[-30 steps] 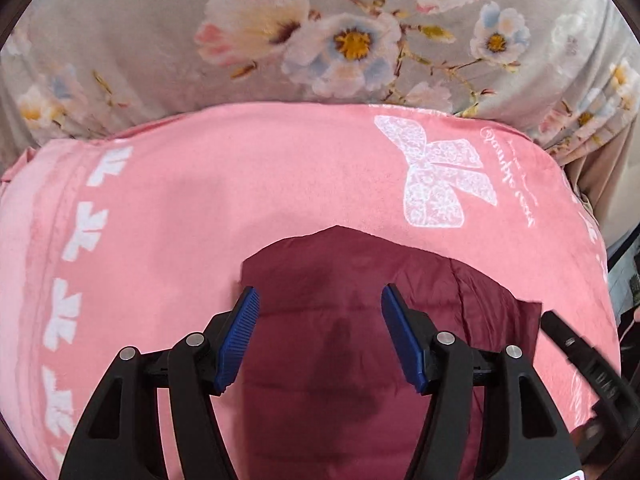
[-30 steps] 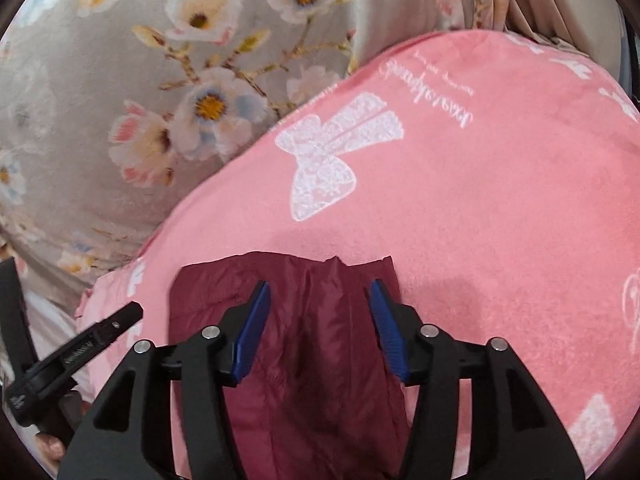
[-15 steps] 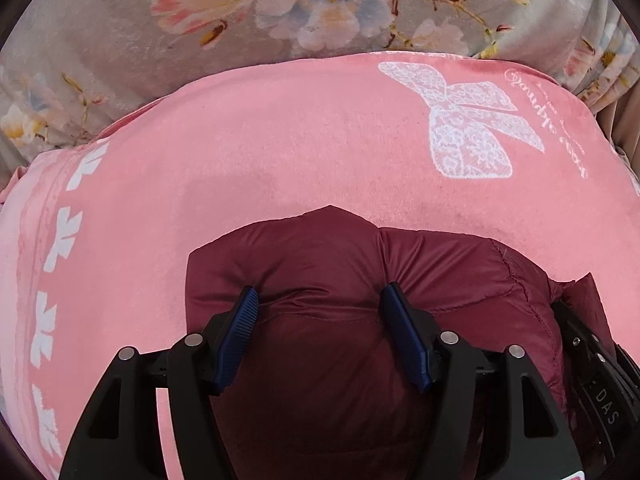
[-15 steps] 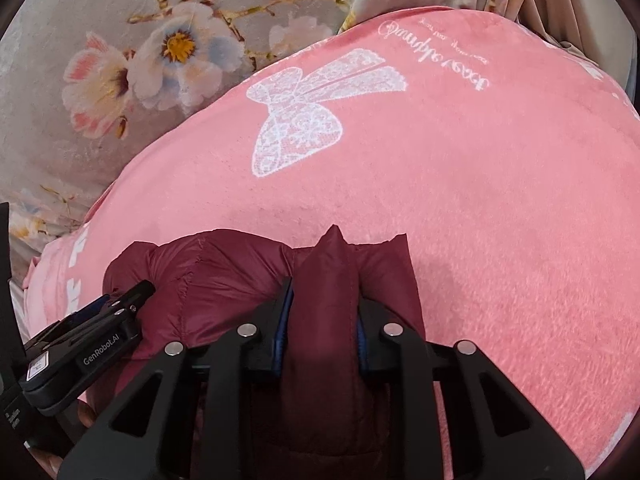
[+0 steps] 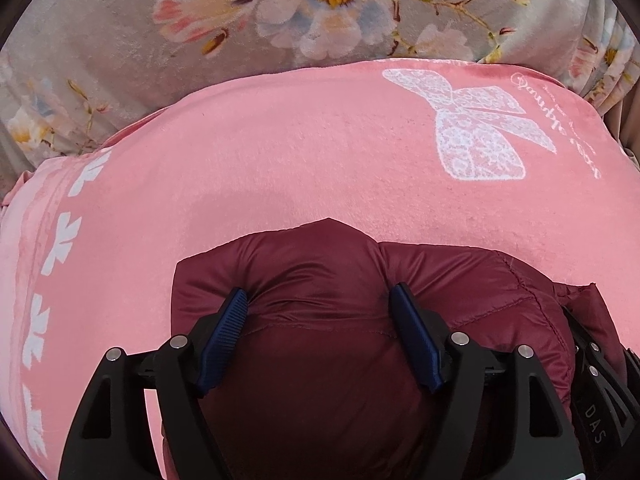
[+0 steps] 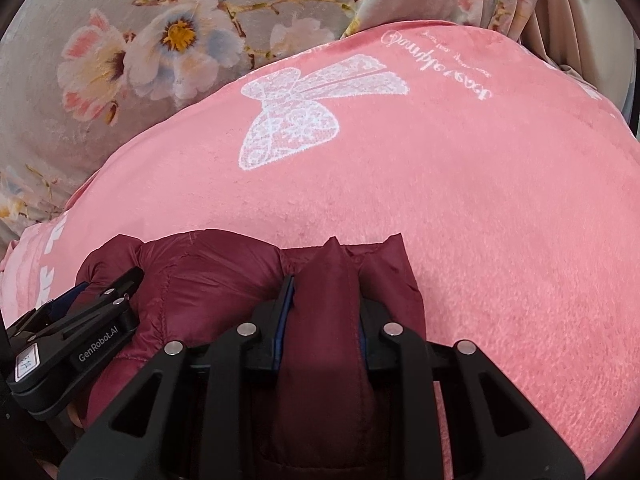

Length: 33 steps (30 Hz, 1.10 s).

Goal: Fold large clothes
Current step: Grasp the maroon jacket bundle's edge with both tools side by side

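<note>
A dark red puffy jacket (image 5: 320,280) lies on a pink blanket (image 5: 280,160); it also shows in the right wrist view (image 6: 208,276). My left gripper (image 5: 320,300) is open, its blue pads pressed down into the padded edge, with the fabric bulging between them. My right gripper (image 6: 326,280) is shut on a pinched ridge of the jacket near its right end. The left gripper's black body (image 6: 76,340) shows at the left of the right wrist view, and the right gripper's body (image 5: 596,380) at the right edge of the left wrist view.
The pink blanket (image 6: 480,200) carries a white lace bow print (image 6: 308,112) and white script. Behind it hangs grey flowered fabric (image 5: 280,20). A row of white leaf prints (image 5: 60,240) runs down the blanket's left side.
Both grippers came down onto the jacket's edge. The right gripper closed on a fold of it. The jacket edge bunched up and puffed between the left pads.
</note>
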Each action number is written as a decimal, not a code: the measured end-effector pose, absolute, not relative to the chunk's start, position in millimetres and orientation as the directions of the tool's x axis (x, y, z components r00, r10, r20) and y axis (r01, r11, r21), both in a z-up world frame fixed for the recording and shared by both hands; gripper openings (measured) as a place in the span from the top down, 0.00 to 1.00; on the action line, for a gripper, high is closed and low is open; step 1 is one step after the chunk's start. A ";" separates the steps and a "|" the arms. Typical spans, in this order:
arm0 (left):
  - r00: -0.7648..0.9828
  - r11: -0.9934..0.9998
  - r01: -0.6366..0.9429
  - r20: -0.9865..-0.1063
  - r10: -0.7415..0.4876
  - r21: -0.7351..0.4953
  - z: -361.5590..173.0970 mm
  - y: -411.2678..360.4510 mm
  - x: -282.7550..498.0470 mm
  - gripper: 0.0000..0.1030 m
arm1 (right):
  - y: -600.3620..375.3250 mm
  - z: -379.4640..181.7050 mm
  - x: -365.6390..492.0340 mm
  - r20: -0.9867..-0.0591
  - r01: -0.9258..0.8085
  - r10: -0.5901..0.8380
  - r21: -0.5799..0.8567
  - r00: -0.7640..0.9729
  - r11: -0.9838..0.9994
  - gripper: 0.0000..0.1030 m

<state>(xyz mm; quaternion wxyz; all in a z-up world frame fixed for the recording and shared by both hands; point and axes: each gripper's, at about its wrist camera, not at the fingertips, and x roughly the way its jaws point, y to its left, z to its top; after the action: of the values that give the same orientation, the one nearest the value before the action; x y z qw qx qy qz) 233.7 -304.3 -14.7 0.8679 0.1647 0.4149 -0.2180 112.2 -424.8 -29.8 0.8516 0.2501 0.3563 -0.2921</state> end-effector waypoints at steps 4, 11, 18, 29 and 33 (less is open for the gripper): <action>0.585 0.855 0.504 -0.777 -0.233 0.122 -18.0 -307.1 231.8 0.31 | -425.4 -32.3 112.4 -0.748 0.673 -0.321 0.221 0.581 0.706 0.77; 0.611 0.860 0.491 -0.759 -0.224 0.142 -21.8 -309.6 229.9 0.30 | -425.2 -34.0 112.6 -0.743 0.671 -0.321 0.226 0.588 0.706 0.77; 0.629 0.863 0.480 -0.748 -0.213 0.158 -23.3 -311.8 228.1 0.30 | -425.4 -34.3 112.6 -0.742 0.671 -0.322 0.225 0.588 0.707 0.77; 0.635 0.866 0.472 -0.745 -0.202 0.168 -24.0 -315.2 228.6 0.30 | -431.5 -34.1 112.3 -0.733 0.669 -0.309 0.260 0.606 0.696 0.78; 0.599 0.854 0.499 -0.770 -0.219 0.145 -18.4 -308.1 230.7 0.27 | -436.3 -32.9 109.2 -0.740 0.650 -0.255 0.308 0.623 0.695 0.77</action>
<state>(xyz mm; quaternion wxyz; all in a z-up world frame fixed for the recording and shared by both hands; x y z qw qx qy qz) 230.7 -308.1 -18.4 0.8768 0.1758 0.3981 -0.2047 109.2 -436.3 -32.9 0.8539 0.2869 0.3440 -0.2650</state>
